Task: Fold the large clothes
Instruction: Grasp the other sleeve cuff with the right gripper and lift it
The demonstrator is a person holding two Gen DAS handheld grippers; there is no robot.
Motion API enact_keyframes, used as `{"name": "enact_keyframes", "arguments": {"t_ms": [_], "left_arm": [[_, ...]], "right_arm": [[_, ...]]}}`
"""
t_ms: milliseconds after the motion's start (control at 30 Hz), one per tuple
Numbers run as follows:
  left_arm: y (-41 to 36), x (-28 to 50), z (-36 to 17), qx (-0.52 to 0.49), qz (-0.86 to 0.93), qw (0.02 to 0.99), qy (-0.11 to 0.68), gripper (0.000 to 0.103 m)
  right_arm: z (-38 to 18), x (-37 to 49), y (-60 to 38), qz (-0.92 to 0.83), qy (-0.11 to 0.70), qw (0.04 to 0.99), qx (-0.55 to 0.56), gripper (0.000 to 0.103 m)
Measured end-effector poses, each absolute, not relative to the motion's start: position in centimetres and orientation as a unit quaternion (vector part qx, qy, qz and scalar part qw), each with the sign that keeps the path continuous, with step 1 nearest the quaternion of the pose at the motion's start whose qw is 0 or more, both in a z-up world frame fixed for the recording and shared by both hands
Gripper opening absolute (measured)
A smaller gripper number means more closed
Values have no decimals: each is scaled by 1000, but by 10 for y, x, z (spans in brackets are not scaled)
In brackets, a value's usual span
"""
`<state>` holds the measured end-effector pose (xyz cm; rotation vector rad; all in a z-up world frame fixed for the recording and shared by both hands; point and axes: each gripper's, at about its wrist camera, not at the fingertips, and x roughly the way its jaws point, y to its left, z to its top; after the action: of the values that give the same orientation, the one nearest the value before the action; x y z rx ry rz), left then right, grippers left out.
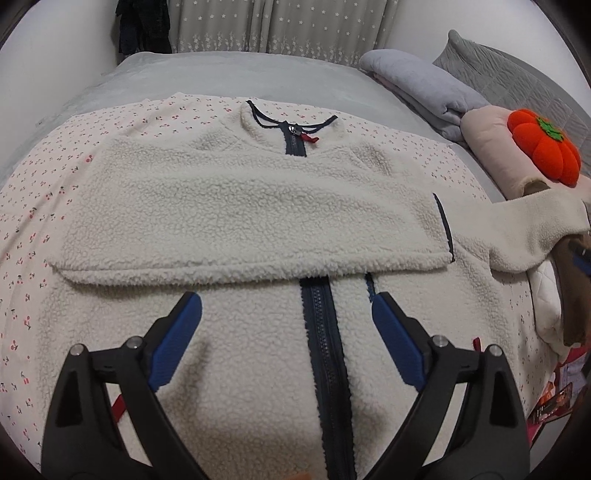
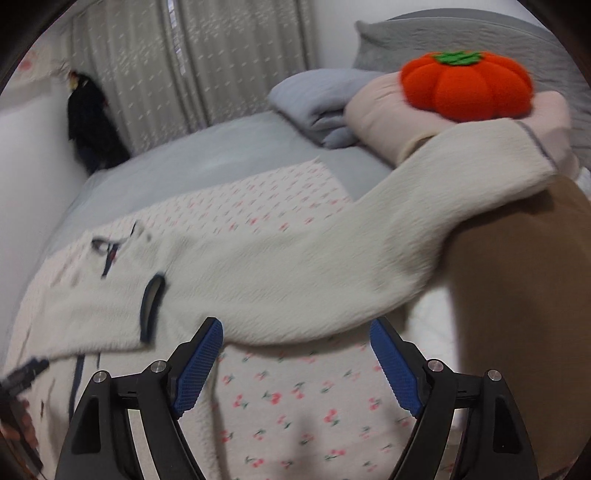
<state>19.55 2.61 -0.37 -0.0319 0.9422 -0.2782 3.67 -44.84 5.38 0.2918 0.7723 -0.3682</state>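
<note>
A cream fleece jacket (image 1: 236, 206) with a navy zipper (image 1: 325, 350) lies front up on a cherry-print sheet (image 1: 44, 206). One sleeve is folded across the chest, its navy cuff (image 1: 443, 229) at the right. The other sleeve (image 1: 532, 229) stretches off to the right and rests on a brown object (image 2: 517, 295); it also shows in the right wrist view (image 2: 314, 269). My left gripper (image 1: 286, 325) is open and empty just above the jacket's lower front, astride the zipper. My right gripper (image 2: 295, 350) is open and empty near the stretched sleeve's lower edge. That view is motion-blurred.
An orange pumpkin plush (image 1: 543, 147) sits on a pink rolled blanket (image 1: 498, 155), beside a folded grey blanket (image 1: 424, 85) and a grey pillow (image 1: 517, 74). Curtains (image 1: 277, 26) hang behind the bed. A dark garment (image 2: 88, 125) hangs at the wall.
</note>
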Motion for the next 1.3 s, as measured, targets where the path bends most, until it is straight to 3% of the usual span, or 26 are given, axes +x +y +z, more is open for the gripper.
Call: {"name": "enact_keyframes", "arguments": {"t_ms": [300,633,733,800,867,1000,1300], "left_arm": [[26,182,3,16,-132,890,437,94],[31,178,6,32,-132,890,434,94],[37,178,7,24,-131,891,434,94],[40,179,6,20,-129,891,434,94],[44,180,5,17,-129,890,437,94],[49,182,3,4,-146,885,443,94],[59,188,7,10,-161,885,437,94]], "right_arm": [[96,15,-536,-279,314,885,200,84],[70,41,-601,-333,313,859,231,83],[71,51,-598,-334,309,869,194,64],[72,59,-596,-317,313,875,188,34],[74,64,-591,-303,320,878,185,18],[89,72,-566,-271,316,893,171,12],[130,115,-475,-190,298,928,121,12]]}}
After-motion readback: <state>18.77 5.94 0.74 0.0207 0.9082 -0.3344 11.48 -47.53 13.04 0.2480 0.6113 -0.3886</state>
